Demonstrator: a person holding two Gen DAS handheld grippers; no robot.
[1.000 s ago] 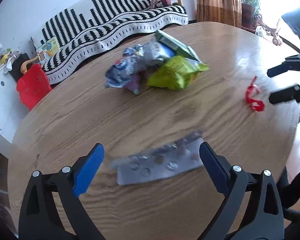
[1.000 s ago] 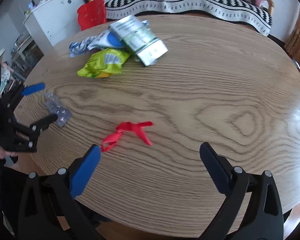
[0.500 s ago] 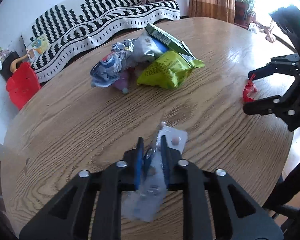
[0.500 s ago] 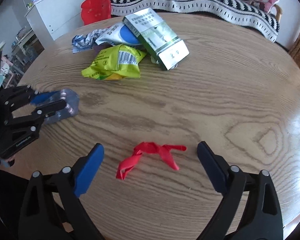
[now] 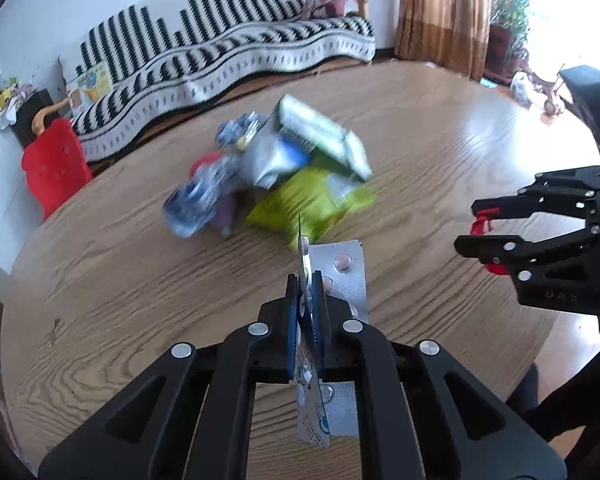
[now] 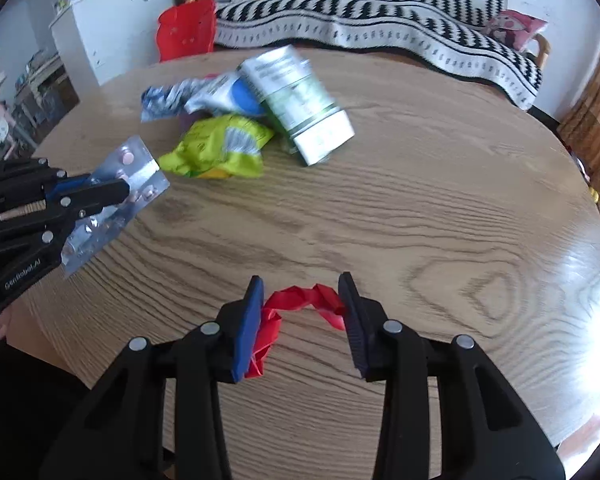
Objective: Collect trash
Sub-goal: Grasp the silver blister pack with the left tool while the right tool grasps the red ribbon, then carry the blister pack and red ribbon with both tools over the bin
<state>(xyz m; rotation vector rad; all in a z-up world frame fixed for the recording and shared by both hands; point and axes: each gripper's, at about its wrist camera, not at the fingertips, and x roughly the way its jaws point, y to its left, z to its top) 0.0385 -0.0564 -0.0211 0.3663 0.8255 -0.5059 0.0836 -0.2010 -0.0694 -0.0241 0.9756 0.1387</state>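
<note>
Landmark: trash pile (image 6: 244,120) toward the sofa side of the round desk (image 6: 440,208). All places below are relative to it.

Pile contents: green-white carton (image 6: 300,104), yellow-green snack bag (image 6: 220,148), blue-silver wrappers (image 6: 192,96), all touching or overlapping. Blurred in the left wrist view.

Blister pack (image 5: 342,276): just short of the pile on the near side, off the desk and pinched edge-on. Thin foil and plastic, so probably light, semi-stiff and slick. Bends if squeezed mid-sheet. An edge grip is the sensible hold.

Left hand-held gripper (image 5: 305,304): clamped tight on the blister pack. The sheet sticks out past the pads both forward and back.

Red scrap (image 6: 300,300): well clear of the pile, near the desk edge closest to the person, lying on the wood. Looks like crumpled, twisted film or a burst balloon. I judge it very light, soft and compressible. It may slide before the pads bite, so take it across the bunched middle.

Right hand-held gripper (image 6: 302,320): jaws closing, with the red scrap between them. The left pad (image 6: 249,320) is touching the scrap's bunched end. The right pad meets its other tail. No firm squeeze yet, and the scrap is not lifted.

Risk: the scrap's tail could slip out if the jaws shut on just one end.
</note>
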